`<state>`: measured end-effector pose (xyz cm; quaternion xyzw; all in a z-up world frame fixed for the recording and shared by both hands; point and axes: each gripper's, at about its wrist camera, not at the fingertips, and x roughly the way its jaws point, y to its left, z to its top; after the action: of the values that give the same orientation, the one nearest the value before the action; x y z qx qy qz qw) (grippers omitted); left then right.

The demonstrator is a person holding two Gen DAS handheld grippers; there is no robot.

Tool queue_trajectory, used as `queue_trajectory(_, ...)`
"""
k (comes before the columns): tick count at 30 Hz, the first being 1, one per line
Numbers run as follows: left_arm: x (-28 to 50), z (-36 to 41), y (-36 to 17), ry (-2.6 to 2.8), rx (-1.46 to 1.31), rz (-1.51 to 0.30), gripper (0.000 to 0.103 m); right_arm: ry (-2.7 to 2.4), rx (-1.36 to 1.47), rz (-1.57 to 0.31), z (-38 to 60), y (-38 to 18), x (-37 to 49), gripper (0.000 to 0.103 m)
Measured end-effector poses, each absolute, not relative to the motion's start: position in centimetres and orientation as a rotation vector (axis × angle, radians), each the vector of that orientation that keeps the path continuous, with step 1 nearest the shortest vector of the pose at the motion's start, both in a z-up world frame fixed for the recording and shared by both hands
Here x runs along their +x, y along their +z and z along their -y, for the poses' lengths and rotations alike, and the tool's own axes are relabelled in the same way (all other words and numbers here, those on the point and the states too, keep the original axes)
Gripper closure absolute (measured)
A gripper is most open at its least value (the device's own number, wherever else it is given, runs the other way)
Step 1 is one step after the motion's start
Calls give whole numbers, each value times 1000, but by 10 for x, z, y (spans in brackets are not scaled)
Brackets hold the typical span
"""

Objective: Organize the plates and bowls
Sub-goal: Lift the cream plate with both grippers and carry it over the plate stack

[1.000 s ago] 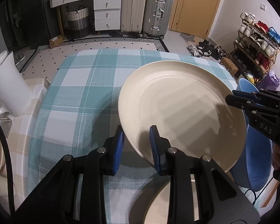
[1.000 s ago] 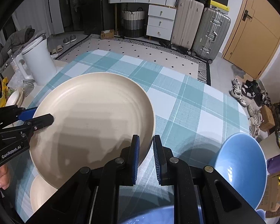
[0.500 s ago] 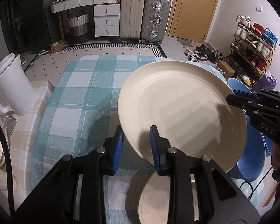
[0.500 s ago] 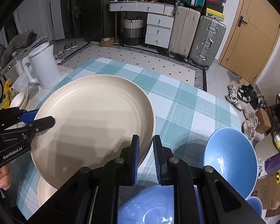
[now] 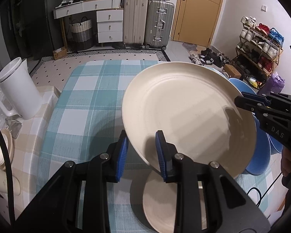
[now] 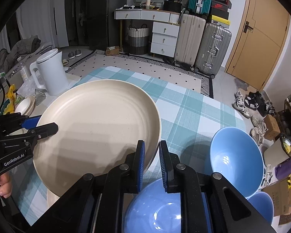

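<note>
A large cream plate (image 5: 184, 112) (image 6: 99, 124) hangs tilted above the checked tablecloth (image 5: 87, 101). Both grippers hold it by opposite rims. My left gripper (image 5: 141, 151) is shut on its near rim, and it shows in the right wrist view at the plate's left edge (image 6: 48, 128). My right gripper (image 6: 152, 163) is shut on the other rim and appears in the left wrist view at the plate's right edge (image 5: 240, 102). A smaller cream plate (image 5: 159, 200) (image 6: 52, 198) lies on the cloth under the lifted one. Three blue bowls (image 6: 236, 159) (image 6: 155, 209) (image 6: 261, 207) sit at the right.
A white kettle (image 5: 17, 91) (image 6: 50, 73) stands on the beige cloth at the table's left, beside small dishes (image 6: 26, 105) and clutter. Beyond the far table edge are a patterned rug, suitcases and drawers. A shoe rack (image 5: 260, 44) lines the right wall.
Both grippers have risen and drawn back with the large plate held between them. The smaller cream plate below and the blue bowls have come further into view.
</note>
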<state>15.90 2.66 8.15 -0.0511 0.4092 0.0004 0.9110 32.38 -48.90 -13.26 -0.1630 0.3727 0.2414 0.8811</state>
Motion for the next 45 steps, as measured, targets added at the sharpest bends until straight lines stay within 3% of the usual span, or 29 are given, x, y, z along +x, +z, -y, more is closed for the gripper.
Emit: queue_trajectory(45,42,-16,71,-52,-80,-817,79,513,-240,-716,516,-158,205,86)
